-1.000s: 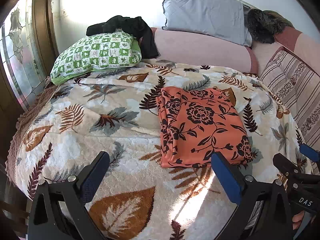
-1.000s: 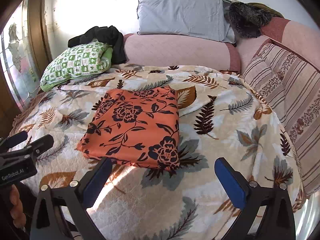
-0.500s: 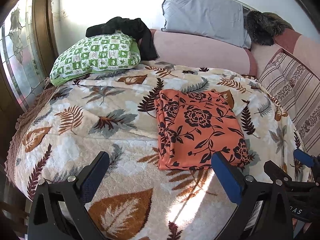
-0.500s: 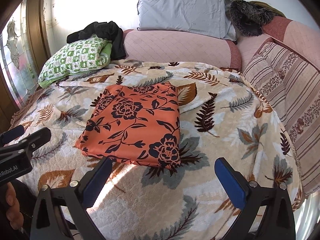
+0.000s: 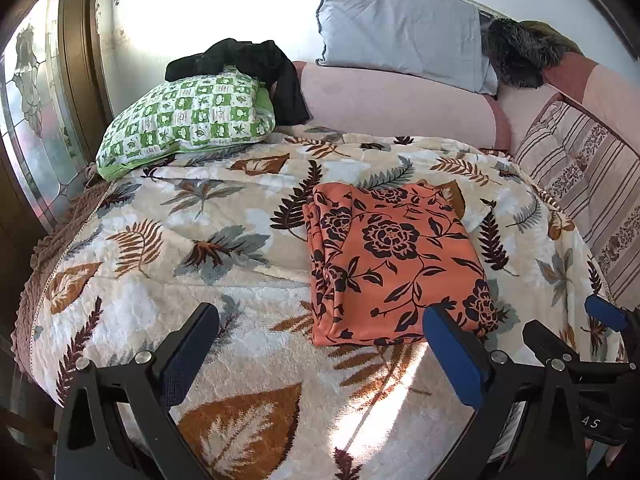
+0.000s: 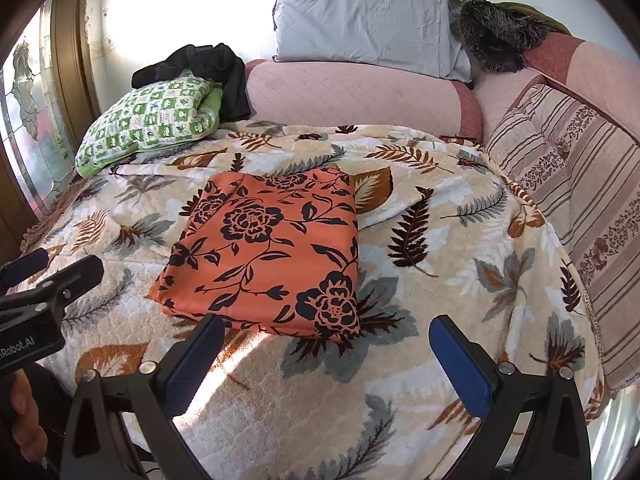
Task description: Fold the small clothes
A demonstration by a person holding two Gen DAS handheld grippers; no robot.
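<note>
Both the left gripper [image 5: 320, 344] and right gripper [image 6: 326, 354] gape empty; only the left view shows the folded orange cloth's [image 5: 392, 260] stacked left edge.

A bed with a leaf-print blanket [image 5: 168, 264] fills the room's middle. At ten o'clock lies a green checked pillow [image 5: 188, 120] with dark clothing [image 5: 256, 60] on it. A grey pillow [image 6: 368, 20] leans on the white wall [image 5: 192, 12] at twelve. Leaded glass, perhaps a door panel [image 5: 28, 128], stands at nine. Sun streaks the blanket's near edge
</note>
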